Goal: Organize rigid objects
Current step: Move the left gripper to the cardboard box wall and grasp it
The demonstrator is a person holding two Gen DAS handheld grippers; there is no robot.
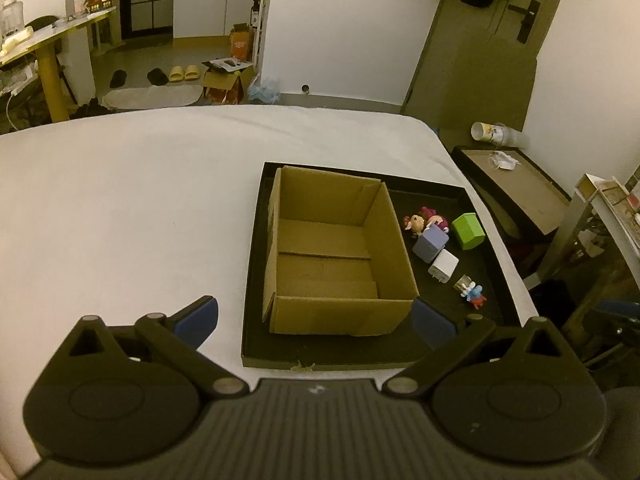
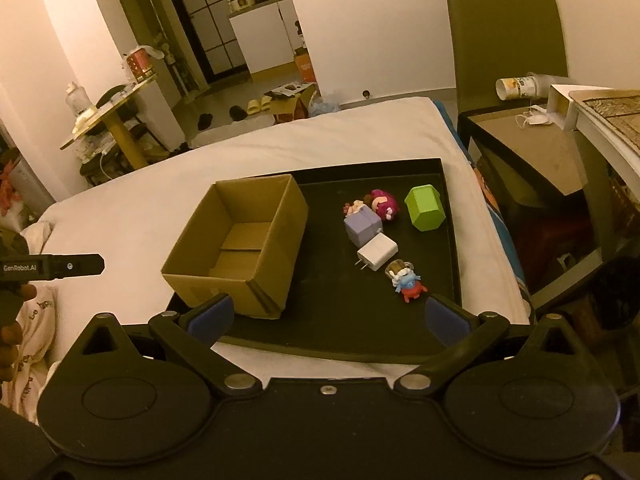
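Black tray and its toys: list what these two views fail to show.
- Small doll: right wrist view, mostly hidden behind the purple block.
- Black tray near left corner: right wrist view, covered by the right hand-held gripper.
- Blue and red figure: left wrist view, too small for detail.
- Cardboard box far outer wall: hidden in both views.

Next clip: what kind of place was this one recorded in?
Most likely a lived-in home, probably a small flat's bedroom. The black tray sits on what looks like a bed with a white sheet, slippers lie on the floor beyond, and kitchen-style cabinets show through a doorway.
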